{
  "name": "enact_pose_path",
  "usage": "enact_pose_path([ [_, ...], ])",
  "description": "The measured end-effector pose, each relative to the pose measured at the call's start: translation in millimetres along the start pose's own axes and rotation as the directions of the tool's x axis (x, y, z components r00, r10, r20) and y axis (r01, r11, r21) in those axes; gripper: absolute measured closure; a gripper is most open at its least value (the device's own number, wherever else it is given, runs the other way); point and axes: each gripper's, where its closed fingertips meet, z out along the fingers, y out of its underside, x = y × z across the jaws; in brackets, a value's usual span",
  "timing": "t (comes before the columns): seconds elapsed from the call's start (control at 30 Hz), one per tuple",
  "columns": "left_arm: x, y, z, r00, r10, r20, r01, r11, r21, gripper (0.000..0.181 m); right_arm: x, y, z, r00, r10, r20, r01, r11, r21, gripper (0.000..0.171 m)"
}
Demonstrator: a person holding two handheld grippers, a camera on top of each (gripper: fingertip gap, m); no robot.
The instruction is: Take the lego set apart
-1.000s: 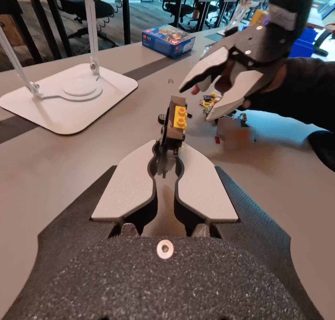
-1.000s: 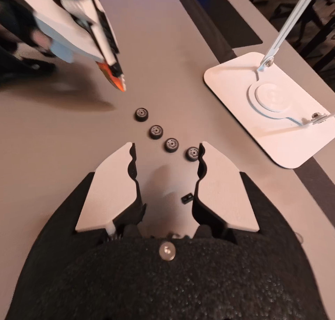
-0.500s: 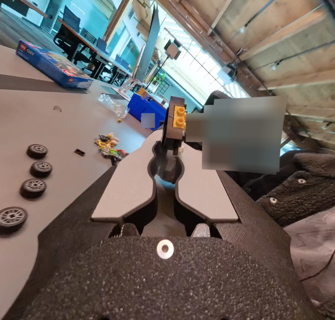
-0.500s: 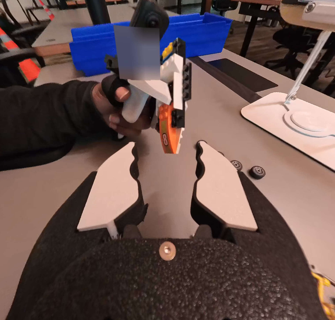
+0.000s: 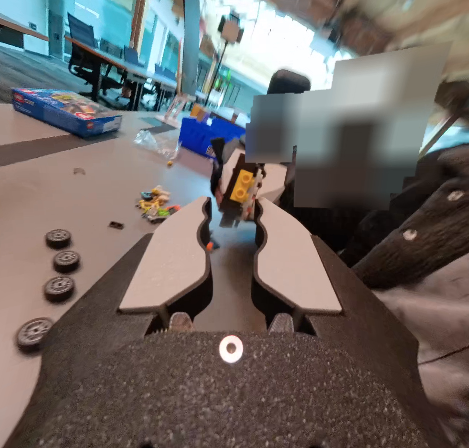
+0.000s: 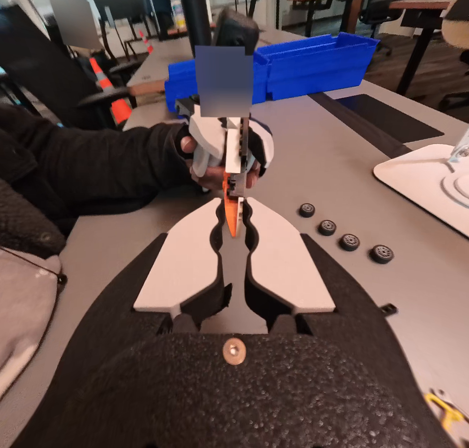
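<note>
The lego car body [image 5: 241, 187], black with a yellow brick, stands tilted between my left gripper's [image 5: 233, 202] fingertips. The left jaws are open, with a clear gap between the left pad and the model. In the right wrist view the same model [image 6: 233, 154] shows white and black with an orange nose [image 6: 229, 220]. My right gripper [image 6: 232, 203] is shut on that nose from the opposite end and holds it above the table. The left gripper's white finger [image 6: 206, 143] shows behind the model, in a person's hand.
Several loose wheels [image 5: 58, 239] lie in a row on the grey table [image 5: 76, 202], also in the right wrist view [image 6: 327, 227]. A pile of small parts [image 5: 154, 204], a blue box [image 5: 66, 110], a blue bin [image 6: 312, 67] and a white lamp base [image 6: 418, 182] stand around. Left and right tips are no more than a few centimetres apart.
My right gripper moved up to the model and closed on its orange nose. My left jaws opened from their grip on the model, which now tilts between them.
</note>
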Motion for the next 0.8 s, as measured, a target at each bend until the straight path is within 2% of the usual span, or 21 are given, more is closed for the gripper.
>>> enact_pose_path([
  [0.13, 8.1, 22.8, 3.8, 0.967, 0.254, 0.024, -0.244, 0.949, -0.199, 0.148, -5.6, 17.9, -8.6, 0.995, -0.089, 0.049, 0.095, 0.984, -0.150, 0.158],
  [0.2, 9.7, 38.9, 5.7, 0.925, 0.379, 0.014, -0.356, 0.880, -0.313, 0.144, -6.8, 27.9, -12.8, 0.988, -0.137, 0.066, 0.148, 0.966, -0.214, 0.158],
  [0.27, 7.1, 54.0, 7.6, 0.887, 0.461, 0.002, -0.420, 0.810, -0.409, 0.151, -13.5, 33.1, -15.5, 0.983, -0.146, 0.110, 0.169, 0.956, -0.240, 0.158],
  [0.43, 8.4, 61.9, 11.8, 0.883, 0.469, -0.019, -0.432, 0.797, -0.422, 0.155, -17.0, 50.9, -18.0, 0.967, -0.217, 0.137, 0.252, 0.905, -0.343, 0.158],
  [0.53, 12.3, 64.4, 13.0, 0.887, 0.459, -0.046, -0.435, 0.798, -0.416, 0.166, -16.1, 52.0, -17.1, 0.963, -0.236, 0.127, 0.266, 0.898, -0.350, 0.159],
  [0.8, 6.3, 37.8, 6.8, 0.864, 0.501, 0.043, -0.462, 0.825, -0.325, 0.166, 2.5, 25.8, -19.9, 0.948, -0.318, -0.028, 0.304, 0.925, -0.227, 0.154],
])
